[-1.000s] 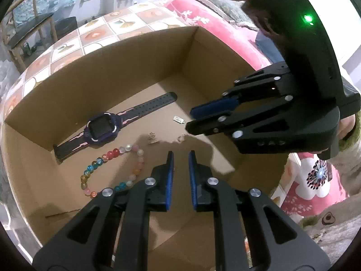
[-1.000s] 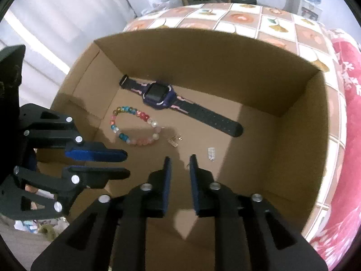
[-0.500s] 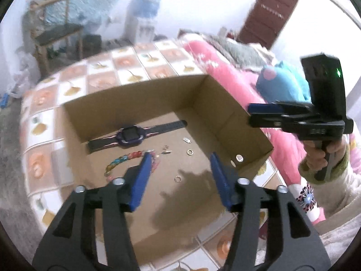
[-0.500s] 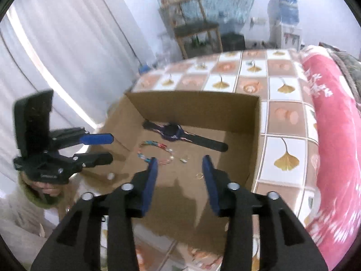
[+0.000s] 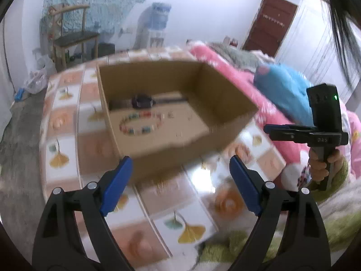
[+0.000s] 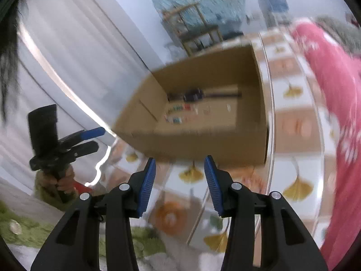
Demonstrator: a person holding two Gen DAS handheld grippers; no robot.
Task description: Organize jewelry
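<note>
Now both grippers (image 5: 180,180) (image 6: 180,176) have left the box (image 5: 171,144), left jaws opening, right's apart, empty.

Cardboard box (image 6: 203,135) on tiled surface (image 6: 295,126), watch (image 6: 191,96), bead bracelet (image 6: 178,113) inside

A home bedroom is shown. A pink floral bedspread (image 5: 227,67), a wooden chair (image 5: 70,38) and a water dispenser (image 5: 155,22) are seen.

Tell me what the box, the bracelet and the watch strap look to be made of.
Box: plain brown cardboard, matte, with raw cut edges. Bracelet: a loop of round multicoloured beads, probably glass or plastic; blur hides their finish. Watch strap: dark, flexible-looking band, likely rubber or silicone, though too blurred to be sure.
</note>
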